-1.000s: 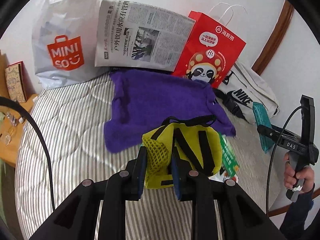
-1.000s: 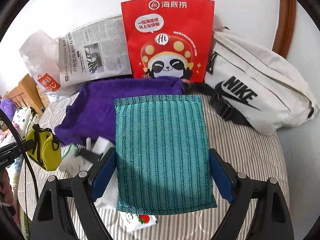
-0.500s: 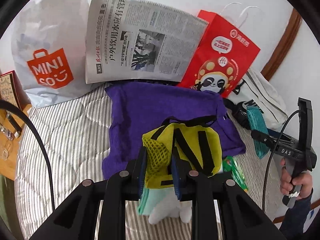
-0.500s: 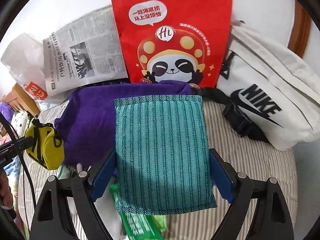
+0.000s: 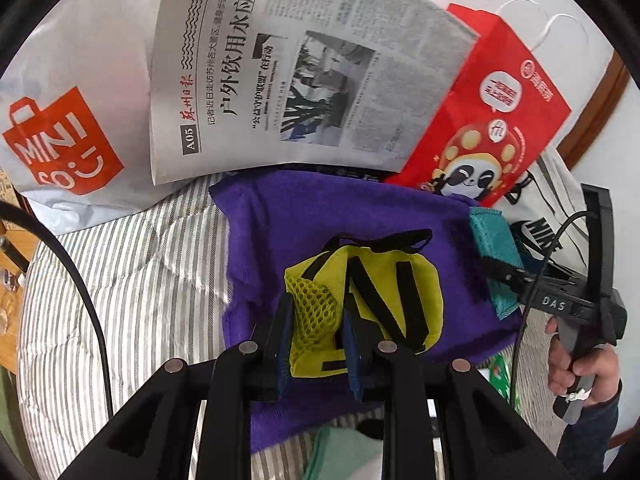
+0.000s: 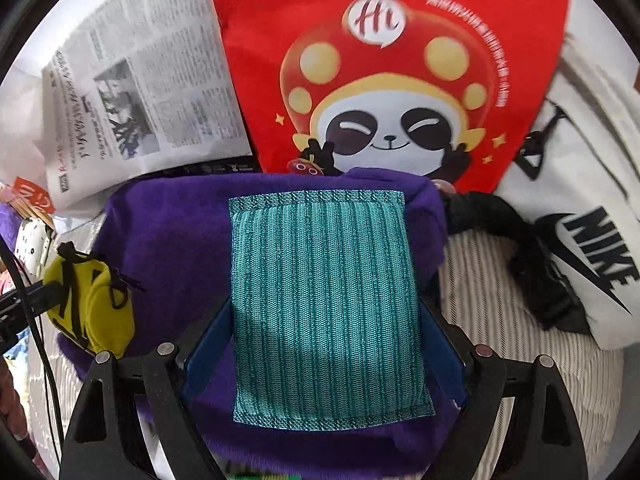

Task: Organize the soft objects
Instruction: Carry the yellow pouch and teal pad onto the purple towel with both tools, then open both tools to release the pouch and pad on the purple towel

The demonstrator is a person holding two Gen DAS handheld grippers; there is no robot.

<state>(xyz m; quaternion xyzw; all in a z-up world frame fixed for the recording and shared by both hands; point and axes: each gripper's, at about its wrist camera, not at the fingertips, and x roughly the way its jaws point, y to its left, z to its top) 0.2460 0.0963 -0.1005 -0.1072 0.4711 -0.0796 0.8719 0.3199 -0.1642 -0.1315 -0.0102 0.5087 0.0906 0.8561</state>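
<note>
Purple towel [image 5: 320,220] on the striped bed [image 5: 132,264] sits under both loads. My right gripper [image 6: 324,344] clamps the teal cloth [image 6: 328,300] flat, long axis forward, over the towel's right edge. Left gripper [image 5: 316,320] pinches the yellow mini backpack [image 5: 384,292] mid-towel. Only the right view shows the Nike bag's [image 6: 580,216] strap.

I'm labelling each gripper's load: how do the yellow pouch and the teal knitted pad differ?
The yellow pouch is bulgy, with black straps and a mesh pocket; the teal pad is flat, square and ribbed. The left gripper pinches the pouch narrowly; the right gripper spans the pad's width. Both hang over the purple towel.
</note>
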